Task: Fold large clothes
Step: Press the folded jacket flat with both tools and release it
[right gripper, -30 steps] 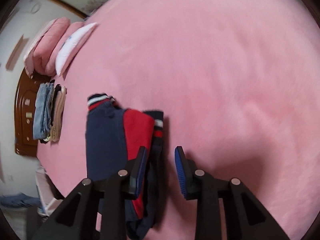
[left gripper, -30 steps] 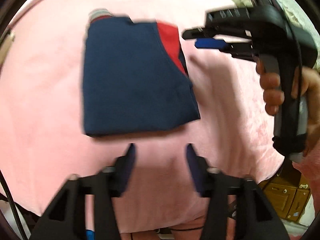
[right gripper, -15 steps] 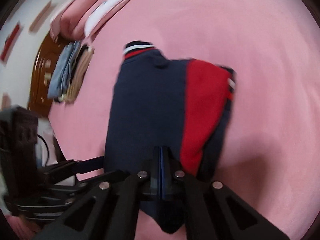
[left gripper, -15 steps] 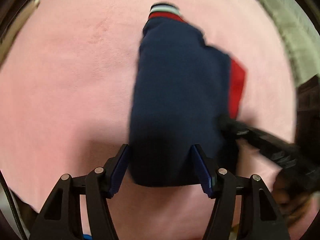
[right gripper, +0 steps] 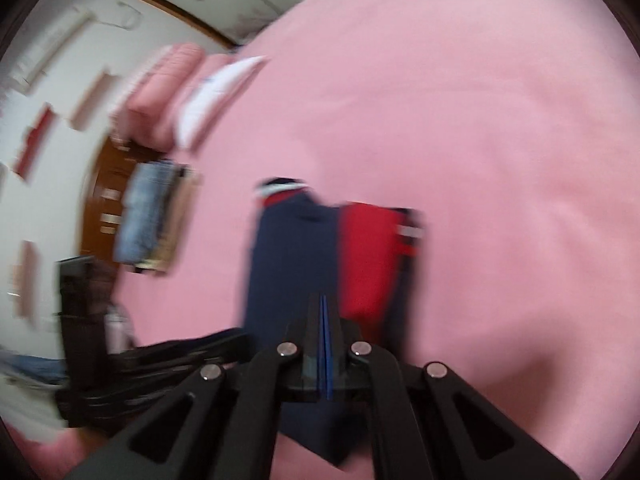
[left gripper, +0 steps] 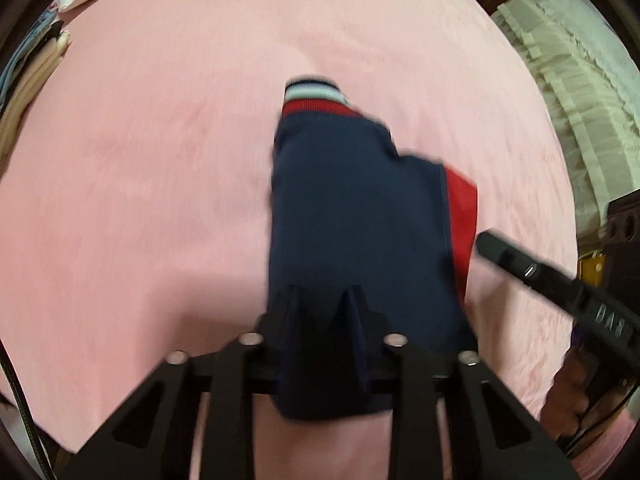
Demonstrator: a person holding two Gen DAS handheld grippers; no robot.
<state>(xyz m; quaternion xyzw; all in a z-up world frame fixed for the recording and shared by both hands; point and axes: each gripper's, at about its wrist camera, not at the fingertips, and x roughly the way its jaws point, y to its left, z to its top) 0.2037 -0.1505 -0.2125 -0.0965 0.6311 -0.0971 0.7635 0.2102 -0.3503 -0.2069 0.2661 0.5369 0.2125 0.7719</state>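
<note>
**Now: both grippers at the near hem of the folded garment**

Currently the navy and red garment (left gripper: 352,216) lies folded on the pink bedspread (left gripper: 140,184), its striped collar (left gripper: 312,96) pointing away from both cameras. The red panel (right gripper: 370,256) sits along its right side.

Left gripper (left gripper: 322,300): jaws closing, with a fold of navy cloth between the fingers at the near edge.

Right gripper (right gripper: 323,312): fingers clenched tight together over the garment's near edge; motion blur hides whether any cloth is pinched, so I cannot tell.

In the left wrist view the right gripper reaches in from the right, tip beside the red panel.

A stack of folded clothes (right gripper: 154,216) rests near the bed's far left edge, beside the pillows (right gripper: 188,92).
</note>
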